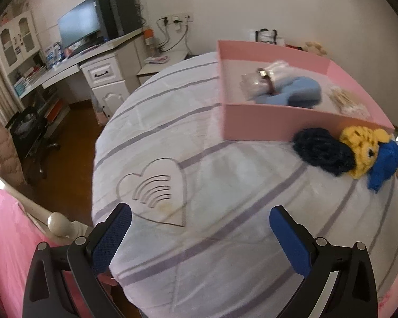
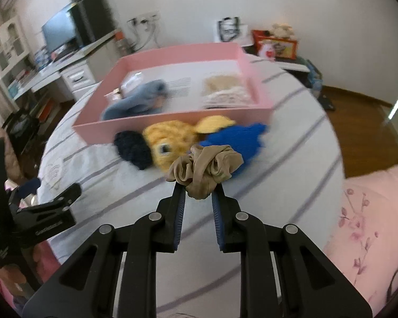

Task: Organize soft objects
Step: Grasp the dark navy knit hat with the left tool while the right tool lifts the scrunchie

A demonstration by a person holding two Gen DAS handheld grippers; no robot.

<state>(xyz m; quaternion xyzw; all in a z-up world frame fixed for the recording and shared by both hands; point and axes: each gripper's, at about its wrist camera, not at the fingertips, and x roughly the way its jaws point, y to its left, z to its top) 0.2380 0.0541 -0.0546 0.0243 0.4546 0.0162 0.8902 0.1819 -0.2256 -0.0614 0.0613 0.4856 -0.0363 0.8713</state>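
Observation:
A pink box [image 1: 254,124] [image 2: 172,122] sits on the bed, holding a light blue soft item [image 1: 294,92] [image 2: 143,99], a clear packet [image 1: 265,76] and beige items [image 2: 225,90]. In front of it lie a dark navy knit piece [image 1: 323,151] [image 2: 134,148], a yellow knit toy [image 1: 360,145] [image 2: 169,137] and a blue knit piece [image 1: 384,161] [image 2: 236,137]. My right gripper [image 2: 199,188] is shut on a tan scrunchie [image 2: 204,167], held above the bed near the toys. My left gripper [image 1: 199,220] is open and empty over the bedsheet.
The striped white bedsheet [image 1: 199,251] has a heart print [image 1: 156,188]. A pink quilt [image 2: 371,225] lies at the right. A desk with a monitor [image 1: 79,26] stands at the left, with a black chair [image 1: 29,132]. The left gripper shows in the right wrist view [image 2: 39,206].

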